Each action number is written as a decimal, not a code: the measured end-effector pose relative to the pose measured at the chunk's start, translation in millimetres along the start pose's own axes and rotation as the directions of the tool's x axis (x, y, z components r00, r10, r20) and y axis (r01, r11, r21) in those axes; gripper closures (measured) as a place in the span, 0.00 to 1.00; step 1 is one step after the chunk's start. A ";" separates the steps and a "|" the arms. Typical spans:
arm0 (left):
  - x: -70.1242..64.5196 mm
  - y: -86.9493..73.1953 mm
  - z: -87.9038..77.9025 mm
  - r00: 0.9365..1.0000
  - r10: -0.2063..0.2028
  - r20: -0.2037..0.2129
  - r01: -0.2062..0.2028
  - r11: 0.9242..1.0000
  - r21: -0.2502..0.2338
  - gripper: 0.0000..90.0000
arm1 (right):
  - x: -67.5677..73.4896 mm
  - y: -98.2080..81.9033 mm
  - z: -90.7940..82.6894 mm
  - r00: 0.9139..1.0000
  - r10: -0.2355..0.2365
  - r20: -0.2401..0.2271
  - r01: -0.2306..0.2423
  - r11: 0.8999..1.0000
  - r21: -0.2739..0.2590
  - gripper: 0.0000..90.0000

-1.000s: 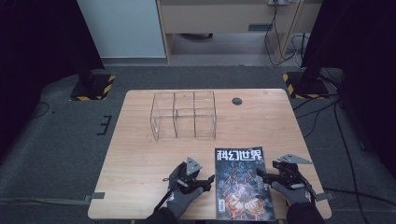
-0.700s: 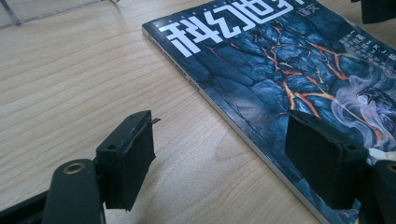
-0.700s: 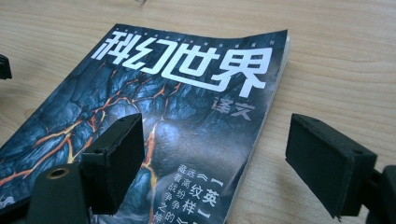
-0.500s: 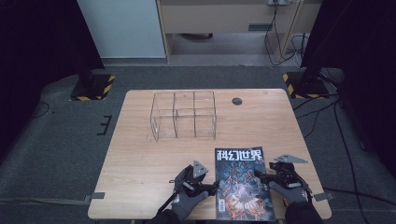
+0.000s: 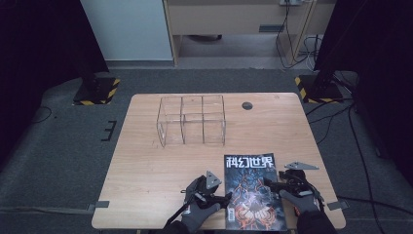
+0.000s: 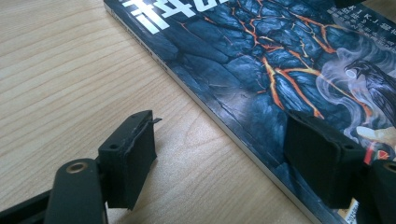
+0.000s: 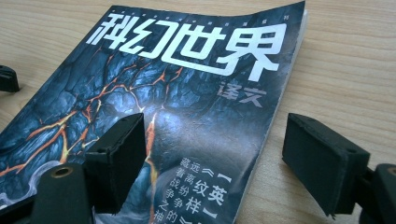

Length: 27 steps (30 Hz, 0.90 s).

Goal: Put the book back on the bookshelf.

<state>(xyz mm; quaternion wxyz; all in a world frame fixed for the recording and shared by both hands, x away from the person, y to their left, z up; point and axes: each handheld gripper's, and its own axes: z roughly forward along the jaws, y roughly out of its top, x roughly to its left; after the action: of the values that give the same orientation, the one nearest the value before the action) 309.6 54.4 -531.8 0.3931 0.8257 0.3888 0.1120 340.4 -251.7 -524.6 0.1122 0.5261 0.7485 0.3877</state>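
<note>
The magazine [image 5: 253,192] lies flat on the wooden table [image 5: 146,165] at its near edge, between the two claws. The left gripper [image 5: 225,197] sits at the magazine's left edge with its jaws spread wide; in the left gripper view one jaw is over bare wood and the other over the cover, the spine running between them. The right gripper [image 5: 269,183] straddles the opposite edge, released too, pads apart and pinching nothing. Beyond both claws stands a clear plastic organizer [image 5: 191,120].
</note>
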 end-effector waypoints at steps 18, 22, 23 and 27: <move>-7.0 1.1 2.8 1.000 -0.005 0.000 0.005 1.000 -0.007 0.31 | 0.3 -0.4 4.0 0.999 0.014 -0.032 -0.013 1.000 0.018 0.25; -9.1 1.7 4.1 1.000 -0.004 0.003 0.004 1.000 -0.009 0.31 | 0.4 -0.6 3.9 0.999 0.022 -0.034 -0.021 1.000 0.017 0.25; -9.2 1.8 4.4 1.000 -0.003 0.004 0.003 1.000 -0.010 0.31 | 0.4 -0.6 3.9 0.999 0.022 -0.034 -0.021 1.000 0.017 0.25; -10.3 2.5 5.2 1.000 -0.003 0.006 0.003 1.000 -0.008 0.31 | 0.5 -0.8 3.9 0.999 0.024 -0.035 -0.023 1.000 0.015 0.25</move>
<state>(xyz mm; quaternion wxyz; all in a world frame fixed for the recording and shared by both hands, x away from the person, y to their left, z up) 306.5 43.0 -532.1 0.3977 0.8240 0.3882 0.1105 341.9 -249.5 -527.6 0.0906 0.5288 0.7470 0.3928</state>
